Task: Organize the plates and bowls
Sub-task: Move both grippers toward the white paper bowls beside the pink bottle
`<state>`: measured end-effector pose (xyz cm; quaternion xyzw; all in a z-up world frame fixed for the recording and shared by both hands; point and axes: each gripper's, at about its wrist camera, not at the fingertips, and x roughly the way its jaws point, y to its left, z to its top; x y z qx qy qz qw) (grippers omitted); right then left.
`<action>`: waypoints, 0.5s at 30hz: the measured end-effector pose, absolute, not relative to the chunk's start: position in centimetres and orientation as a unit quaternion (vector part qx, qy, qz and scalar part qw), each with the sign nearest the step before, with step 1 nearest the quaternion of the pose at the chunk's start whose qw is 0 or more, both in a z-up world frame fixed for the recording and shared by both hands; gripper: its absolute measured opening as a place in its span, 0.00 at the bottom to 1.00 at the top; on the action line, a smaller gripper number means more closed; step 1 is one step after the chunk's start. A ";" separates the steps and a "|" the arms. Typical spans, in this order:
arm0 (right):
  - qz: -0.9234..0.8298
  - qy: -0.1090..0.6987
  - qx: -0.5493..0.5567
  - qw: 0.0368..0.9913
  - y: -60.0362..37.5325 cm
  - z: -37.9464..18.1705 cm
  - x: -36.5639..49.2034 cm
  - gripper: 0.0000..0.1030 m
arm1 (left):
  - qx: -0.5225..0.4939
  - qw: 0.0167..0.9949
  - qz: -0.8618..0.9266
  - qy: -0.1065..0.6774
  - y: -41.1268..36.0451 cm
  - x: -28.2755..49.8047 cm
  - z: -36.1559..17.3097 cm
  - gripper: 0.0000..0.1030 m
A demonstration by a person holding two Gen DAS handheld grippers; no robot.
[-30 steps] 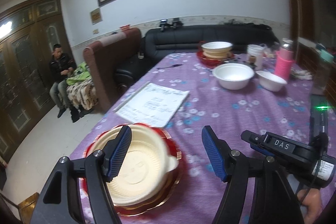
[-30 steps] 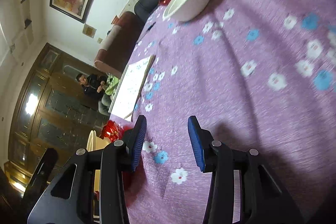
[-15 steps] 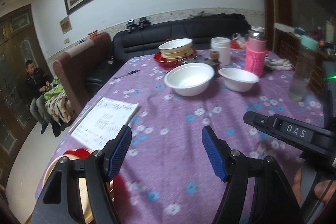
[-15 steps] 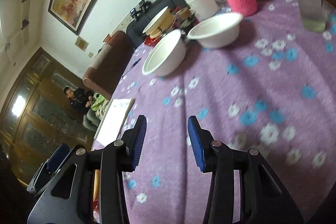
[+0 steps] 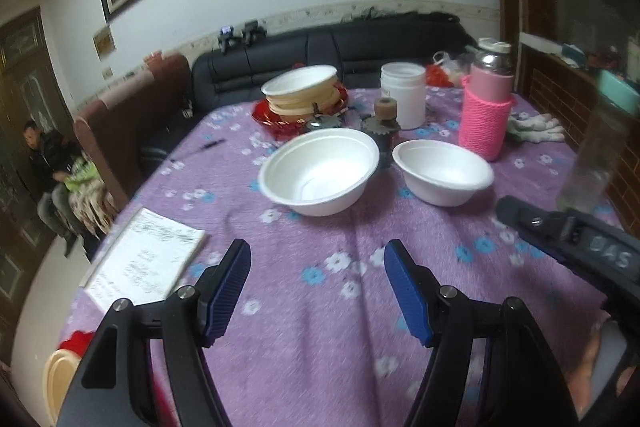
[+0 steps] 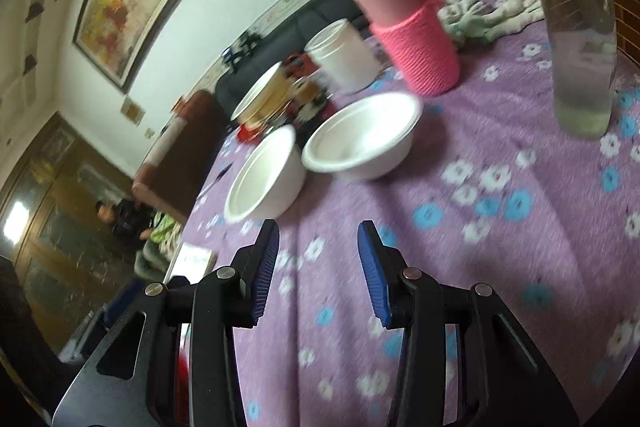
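Two white foam bowls stand side by side mid-table: a larger bowl (image 5: 320,171) (image 6: 266,177) and a smaller bowl (image 5: 442,171) (image 6: 362,137). Behind them a stack of cream bowls on a red plate (image 5: 302,95) (image 6: 260,103) sits at the far edge. A cream plate on a red one (image 5: 60,379) lies at the near left corner. My left gripper (image 5: 318,291) hovers open over bare cloth short of the larger bowl. My right gripper (image 6: 318,267) is open too, empty, short of both bowls; its body (image 5: 576,247) shows at the right of the left wrist view.
Purple flowered tablecloth (image 5: 320,327). A notepad (image 5: 144,259) lies left, a pen (image 5: 212,145) further back. A pink-sleeved flask (image 5: 486,107), white jar (image 5: 402,95), gloves (image 5: 536,127) and a clear bottle (image 6: 580,27) stand right. A person (image 5: 44,163) sits beside a sofa.
Both grippers have swung away from the near-left plate stack toward the two white bowls, which now look closer. Neither gripper's opening has changed.
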<state>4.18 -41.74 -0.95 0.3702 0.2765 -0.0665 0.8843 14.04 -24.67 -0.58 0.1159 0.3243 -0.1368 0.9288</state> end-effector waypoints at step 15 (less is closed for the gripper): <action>-0.163 0.258 0.457 0.836 -47.7 -2.6 8.6 0.40 | -0.041 0.908 -0.039 0.414 -19.9 23.5 -5.6 0.67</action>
